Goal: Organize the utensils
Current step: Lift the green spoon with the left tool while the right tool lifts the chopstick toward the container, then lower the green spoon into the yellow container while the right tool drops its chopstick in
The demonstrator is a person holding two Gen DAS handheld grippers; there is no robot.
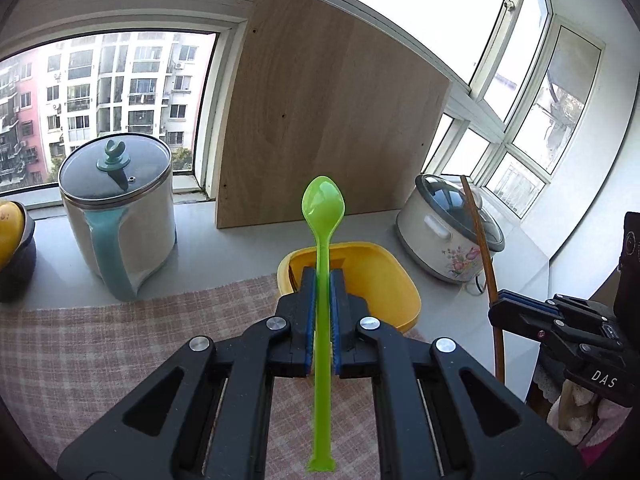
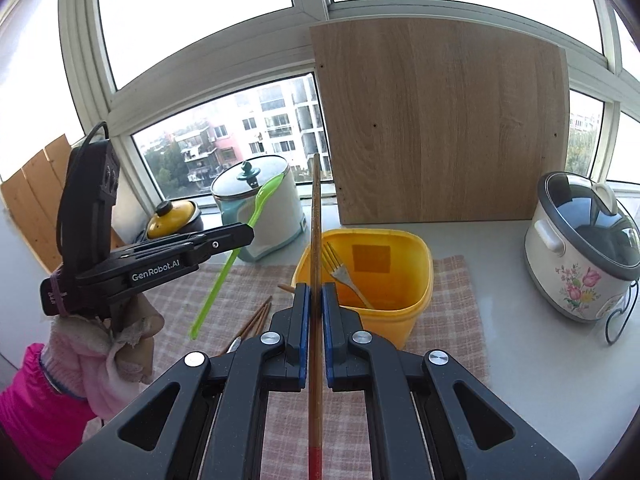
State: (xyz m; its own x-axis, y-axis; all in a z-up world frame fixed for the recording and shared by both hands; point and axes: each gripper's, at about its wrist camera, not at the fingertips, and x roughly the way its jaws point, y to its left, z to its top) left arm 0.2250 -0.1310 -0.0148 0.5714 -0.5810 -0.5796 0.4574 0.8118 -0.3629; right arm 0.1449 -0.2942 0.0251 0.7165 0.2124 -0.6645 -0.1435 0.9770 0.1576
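Observation:
My left gripper [image 1: 322,274] is shut on a green plastic spoon [image 1: 322,216], bowl end forward, held above the near rim of the yellow tub [image 1: 384,276]. The spoon [image 2: 224,276] and left gripper [image 2: 246,236] also show in the right wrist view, left of the tub. My right gripper [image 2: 315,290] is shut on a wooden chopstick [image 2: 315,220] with a red end, held upright over the near left rim of the yellow tub [image 2: 404,312]. A metal fork [image 2: 340,272] lies inside the tub. Several chopsticks [image 2: 256,320] lie on the checked cloth [image 2: 456,292] to the tub's left.
A white-and-teal pot with a glass lid [image 1: 120,212] stands at the left. A floral rice cooker [image 2: 580,248] stands at the right. A wooden board [image 2: 440,120] leans against the window behind the tub. A yellow-lidded pot [image 2: 172,218] sits at the far left.

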